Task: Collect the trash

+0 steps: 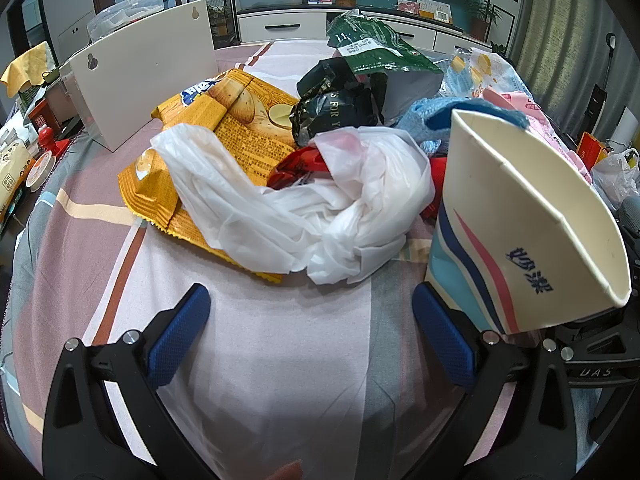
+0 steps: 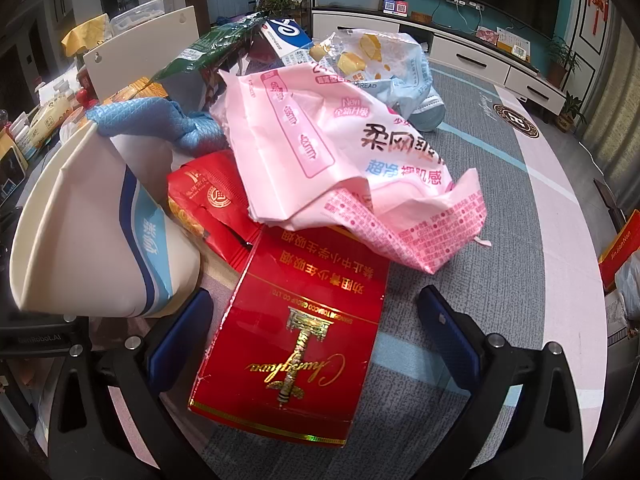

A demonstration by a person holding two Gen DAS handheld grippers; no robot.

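Both grippers, left (image 1: 310, 332) and right (image 2: 314, 336), hang spread and empty over the table's near edge; trash heaps mid-table. Collection seems unstarted; next, the right should pinch the red carton (image 2: 292, 340).

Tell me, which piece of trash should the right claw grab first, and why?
Probably the red carton. The right claw is open, and the flat carton already lies between its fingers, closer than the pink wrapper. Lowering and closing on it seems the easiest start.
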